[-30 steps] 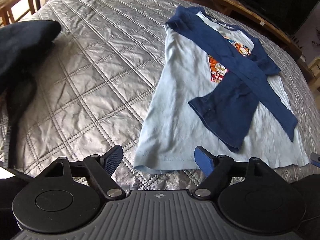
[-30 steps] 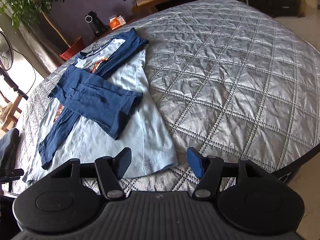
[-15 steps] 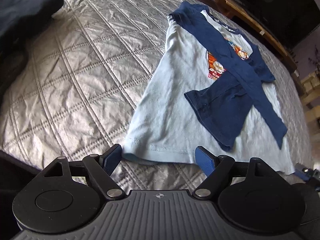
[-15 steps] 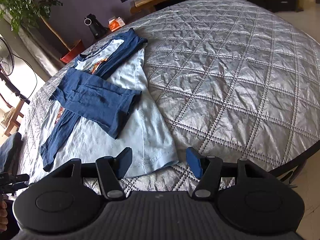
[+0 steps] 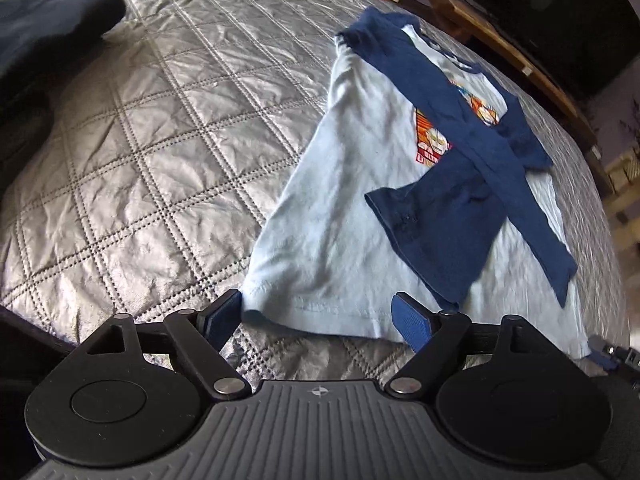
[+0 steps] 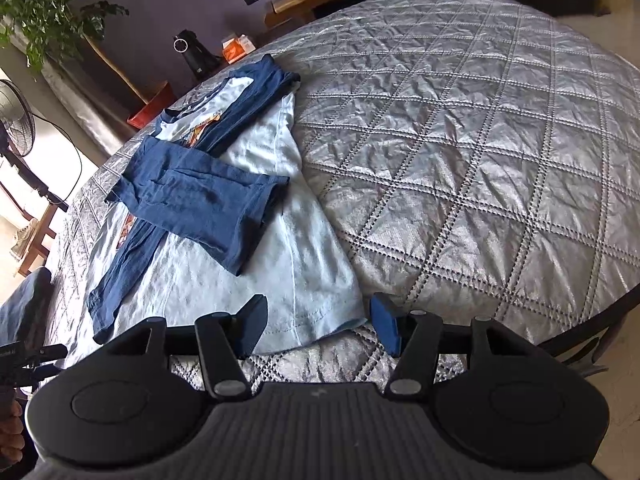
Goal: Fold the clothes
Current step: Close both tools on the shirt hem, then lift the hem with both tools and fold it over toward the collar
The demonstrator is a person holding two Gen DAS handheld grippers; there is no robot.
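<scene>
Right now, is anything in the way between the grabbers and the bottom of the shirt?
No, nothing visible. The left gripper and right gripper each straddle a bottom corner of the shirt. The right jaws are closing, not yet pinching. The folded sleeves lie farther up.

Shiny quilted bedspread [image 5: 168, 152], soft matt cotton shirt [image 5: 340, 216]

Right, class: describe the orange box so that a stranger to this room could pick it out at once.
Start at the silver quilted bedspread and follow the shirt up to its collar. Just past that far edge, a small orange box sits beside a black gadget with a round ring. Nothing else there is orange and white.
</scene>
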